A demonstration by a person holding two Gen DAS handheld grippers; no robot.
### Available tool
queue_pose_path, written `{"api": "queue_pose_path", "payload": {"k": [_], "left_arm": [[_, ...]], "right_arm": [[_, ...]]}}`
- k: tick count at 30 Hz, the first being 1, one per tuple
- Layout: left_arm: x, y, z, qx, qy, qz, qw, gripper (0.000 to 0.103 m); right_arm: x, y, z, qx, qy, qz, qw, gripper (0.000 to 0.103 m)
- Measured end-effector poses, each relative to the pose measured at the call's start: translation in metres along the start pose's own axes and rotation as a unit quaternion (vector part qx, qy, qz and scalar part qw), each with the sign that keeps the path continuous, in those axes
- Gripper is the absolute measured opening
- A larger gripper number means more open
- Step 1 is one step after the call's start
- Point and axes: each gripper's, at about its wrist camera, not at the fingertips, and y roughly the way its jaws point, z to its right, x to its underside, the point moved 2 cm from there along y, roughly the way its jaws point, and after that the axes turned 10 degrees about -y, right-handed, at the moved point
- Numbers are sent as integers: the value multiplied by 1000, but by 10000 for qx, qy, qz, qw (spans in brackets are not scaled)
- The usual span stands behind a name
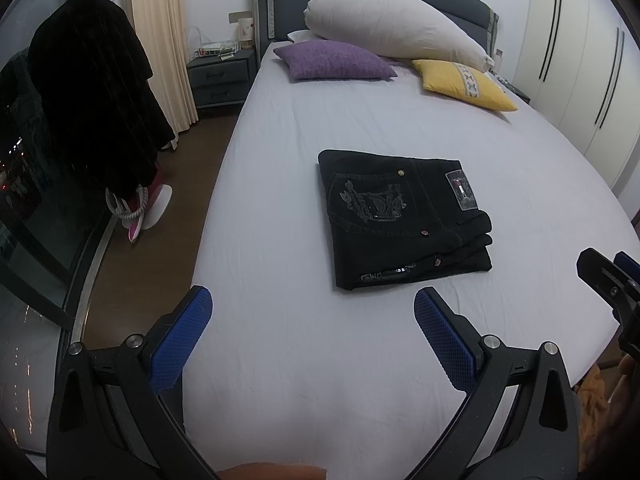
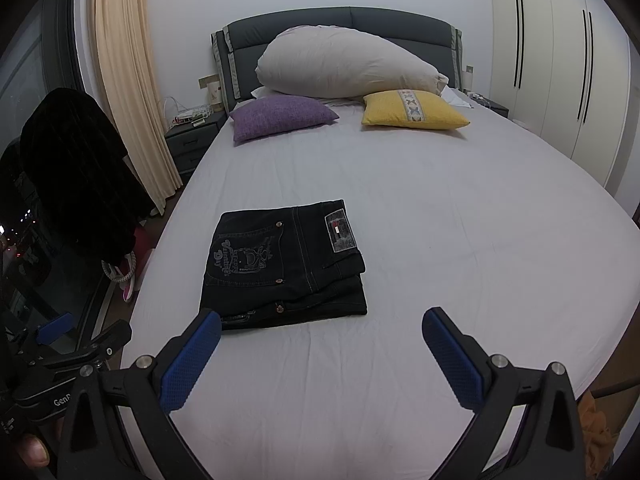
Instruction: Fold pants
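Note:
A pair of black jeans [image 1: 404, 220] lies folded into a flat rectangle on the white bed sheet [image 1: 304, 360], back pocket embroidery and waist patch facing up. It also shows in the right wrist view [image 2: 286, 264]. My left gripper [image 1: 312, 300] is open and empty, held above the sheet just short of the jeans' near edge. My right gripper [image 2: 320, 320] is open and empty, its left finger [image 2: 192, 356] close to the jeans' near left corner. The right gripper's tip shows at the right edge of the left wrist view [image 1: 608, 280].
A purple cushion [image 1: 332, 60], a yellow cushion [image 1: 464, 84] and a large white pillow [image 1: 392, 28] lie at the headboard. A nightstand [image 1: 220, 76], a curtain and dark clothing on a stand [image 1: 96, 100] are left of the bed. White wardrobes [image 2: 560, 60] stand right.

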Motion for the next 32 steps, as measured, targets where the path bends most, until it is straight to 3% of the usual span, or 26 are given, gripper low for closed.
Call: {"api": "queue_pose_path", "payload": {"k": [20,32], "left_arm": [[-3,12,-11,21,-7,-263,9997,103],[-5,14,-13,9,20,-222,9998,103]], "right_arm": [[6,8,2,-79,-85,-211,9997,103],[6,11,6,-123,-118,-333,9993,103]]}}
